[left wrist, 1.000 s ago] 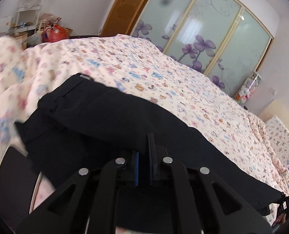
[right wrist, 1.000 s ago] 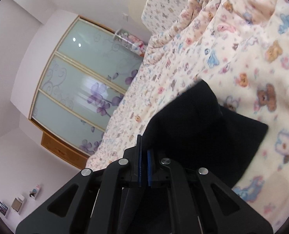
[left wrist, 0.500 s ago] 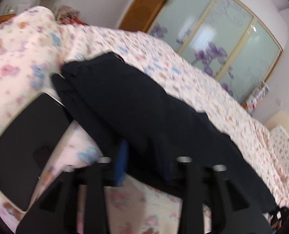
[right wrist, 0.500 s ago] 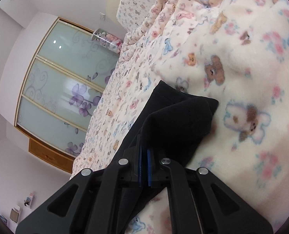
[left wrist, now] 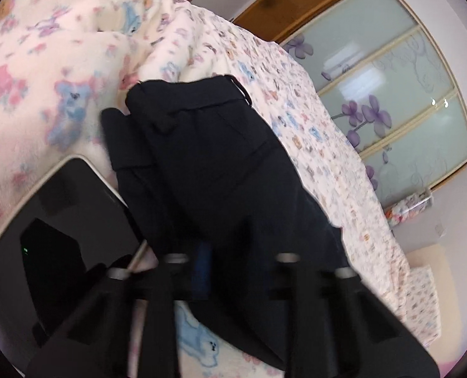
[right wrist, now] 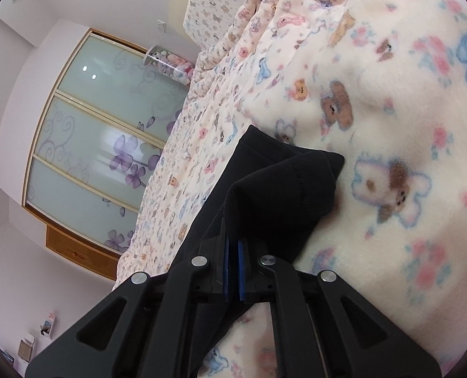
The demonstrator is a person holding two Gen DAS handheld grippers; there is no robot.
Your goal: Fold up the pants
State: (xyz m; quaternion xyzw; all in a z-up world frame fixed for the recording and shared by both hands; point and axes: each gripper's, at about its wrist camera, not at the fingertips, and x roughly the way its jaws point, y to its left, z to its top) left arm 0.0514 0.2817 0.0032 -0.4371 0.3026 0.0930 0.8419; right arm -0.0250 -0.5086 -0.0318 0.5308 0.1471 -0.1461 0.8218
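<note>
Now black pants (left wrist: 220,170) folded lengthwise; right claw (right wrist: 231,271) pinching hem, left claw (left wrist: 230,271) blurred, seemingly closing on cloth.

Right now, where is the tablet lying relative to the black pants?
In the left wrist view, the dark-screened tablet lies on the teddy-bear blanket at the lower left, beside the left edge of the black pants, near their waistband end.

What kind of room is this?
Most likely a bedroom. There's a bed with a teddy-bear blanket, a wardrobe with flowered sliding doors, and black pants lying on the blanket.
</note>
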